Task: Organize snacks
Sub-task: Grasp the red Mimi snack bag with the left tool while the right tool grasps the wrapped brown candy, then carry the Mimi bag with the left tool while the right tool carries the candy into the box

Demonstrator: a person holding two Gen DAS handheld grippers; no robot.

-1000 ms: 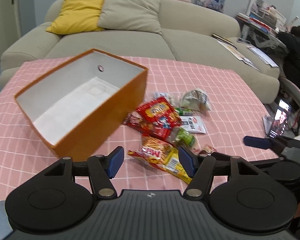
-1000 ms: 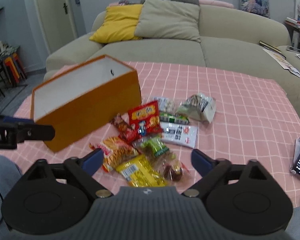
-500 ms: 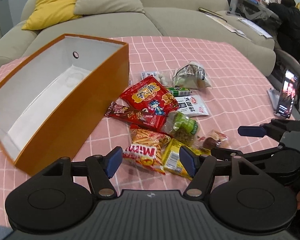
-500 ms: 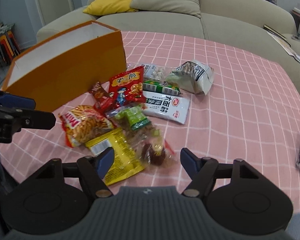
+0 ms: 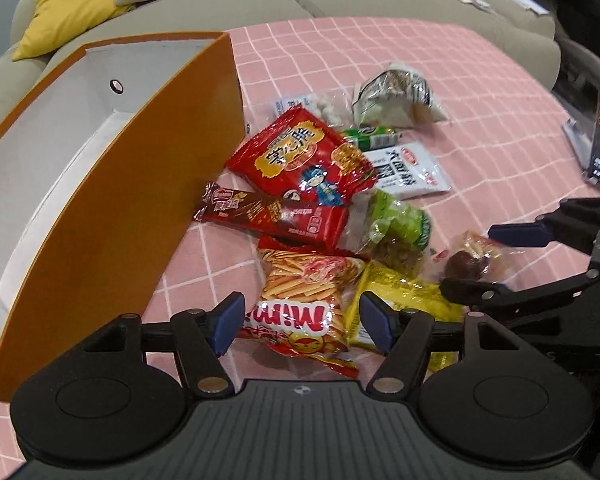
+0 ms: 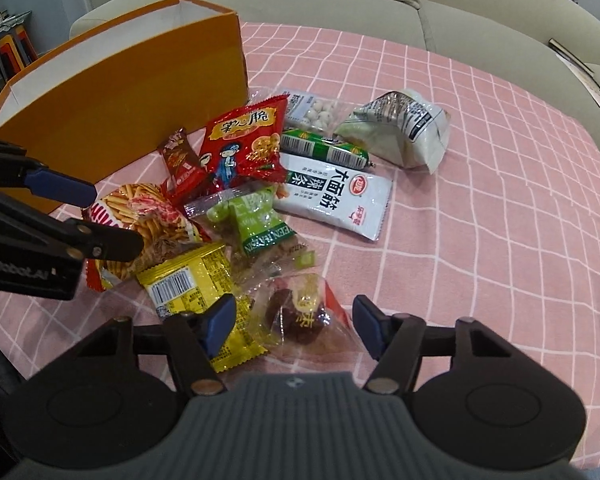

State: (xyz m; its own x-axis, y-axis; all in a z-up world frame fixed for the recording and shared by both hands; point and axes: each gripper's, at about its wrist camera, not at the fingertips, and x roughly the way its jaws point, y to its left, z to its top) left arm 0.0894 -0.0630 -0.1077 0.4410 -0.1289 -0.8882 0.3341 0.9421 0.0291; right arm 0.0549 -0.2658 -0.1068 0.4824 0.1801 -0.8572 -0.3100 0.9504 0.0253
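Orange box (image 5: 112,216) stands empty at left of the snack pile; left gripper (image 5: 300,322), fingers wide and holding nothing, brackets the Mimi stick packet (image 5: 300,300), while the right gripper (image 6: 290,324), equally wide, brackets the date packet (image 6: 300,316).
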